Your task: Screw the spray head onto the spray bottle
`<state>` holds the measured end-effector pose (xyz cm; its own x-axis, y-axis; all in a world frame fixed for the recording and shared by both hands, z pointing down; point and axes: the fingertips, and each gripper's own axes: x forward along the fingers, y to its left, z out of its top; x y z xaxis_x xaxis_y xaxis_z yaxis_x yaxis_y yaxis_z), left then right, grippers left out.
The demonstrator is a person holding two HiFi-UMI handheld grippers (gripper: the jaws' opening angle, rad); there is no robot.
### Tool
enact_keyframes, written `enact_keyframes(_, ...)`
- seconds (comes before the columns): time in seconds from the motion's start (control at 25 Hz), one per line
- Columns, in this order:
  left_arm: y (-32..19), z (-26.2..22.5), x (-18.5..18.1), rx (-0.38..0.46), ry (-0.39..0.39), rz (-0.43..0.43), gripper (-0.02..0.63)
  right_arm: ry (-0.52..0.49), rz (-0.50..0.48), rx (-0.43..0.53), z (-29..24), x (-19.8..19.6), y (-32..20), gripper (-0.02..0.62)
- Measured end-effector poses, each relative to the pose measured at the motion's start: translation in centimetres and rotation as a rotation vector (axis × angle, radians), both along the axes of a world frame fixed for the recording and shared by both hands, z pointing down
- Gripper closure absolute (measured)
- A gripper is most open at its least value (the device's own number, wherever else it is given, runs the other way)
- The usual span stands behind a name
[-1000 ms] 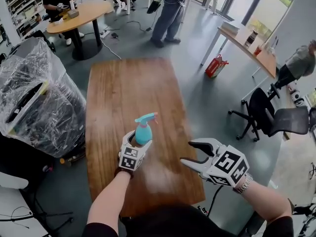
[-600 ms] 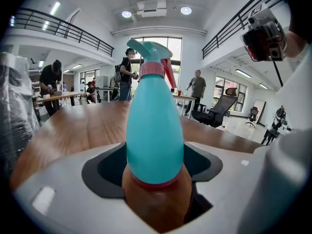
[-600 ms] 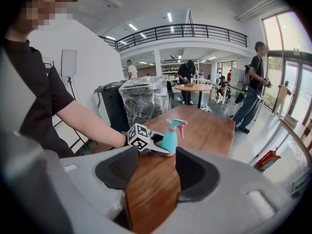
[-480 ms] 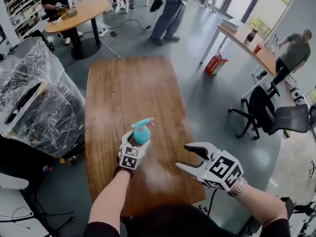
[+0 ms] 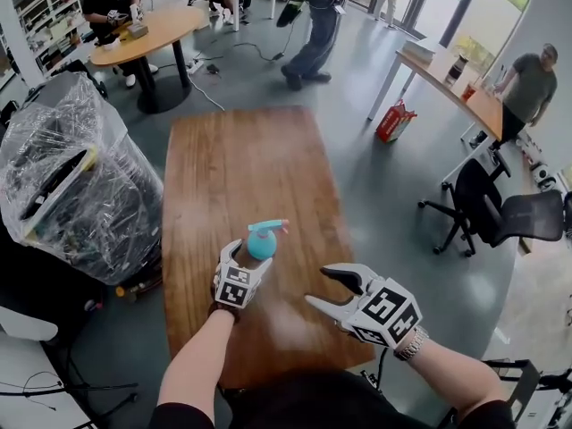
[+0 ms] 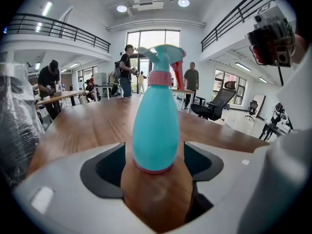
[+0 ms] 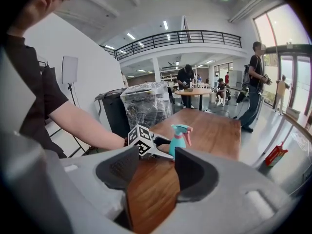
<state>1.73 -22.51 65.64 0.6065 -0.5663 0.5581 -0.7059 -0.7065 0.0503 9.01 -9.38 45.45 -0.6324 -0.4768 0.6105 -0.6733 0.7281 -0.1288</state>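
Note:
A teal spray bottle (image 5: 260, 244) stands upright on the wooden table (image 5: 241, 159), with its teal spray head (image 5: 268, 227), pink collar and pink trigger on top. My left gripper (image 5: 253, 256) sits around the bottle's lower body. Its jaws have just been opening: the bottle (image 6: 155, 126) stands between the pads with narrow gaps either side. My right gripper (image 5: 318, 285) hovers open and empty to the right of the bottle, near the table's front edge. From the right gripper view the bottle (image 7: 179, 139) shows beyond the open jaws, beside the left gripper's marker cube (image 7: 141, 141).
A plastic-wrapped bin (image 5: 71, 177) stands close to the table's left side. An office chair (image 5: 500, 217) and a red bag (image 5: 393, 119) are on the floor to the right. People stand and sit around a round table (image 5: 147, 29) further back.
My right gripper has drifted left and lower, nearer the table's front. The left gripper and the bottle have stayed in place; people in the background have shifted.

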Motion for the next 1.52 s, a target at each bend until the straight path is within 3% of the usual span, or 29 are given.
enact_keyframes(0.4, 4.8, -5.9, -0.6, 0.059, 0.055, 0.008, 0.296, -0.075, 0.026, 0.04, 1.5, -1.9, 0.6, 0.41)
enact_keyframes(0.6, 7.3, -9.7, -0.9, 0.069, 0.109, -0.013, 0.385, -0.087, 0.051, 0.098, 1.8, -2.4, 0.3, 0.46)
enact_keyframes(0.8, 8.9, -13.4, -1.1, 0.107, 0.151, -0.042, 0.48, -0.116, 0.125, 0.17, 1.6, -2.1, -0.6, 0.597)
enact_keyframes(0.96, 10.5, -15.0, -1.0, 0.104, 0.177, -0.06, 0.588, -0.124, 0.124, 0.191, 1.8, -2.6, -0.2, 0.601)
enact_keyframes(1.2, 12.3, -16.2, -1.2, 0.084, 0.209, -0.082, 0.596, -0.139, 0.089, 0.191, 2.6, -4.2, 1.1, 0.601)
enact_keyframes(1.52, 14.6, -16.9, -1.6, 0.062, 0.222, -0.026, 0.597, -0.172, 0.164, 0.199, 1.6, -5.7, 2.3, 0.603)
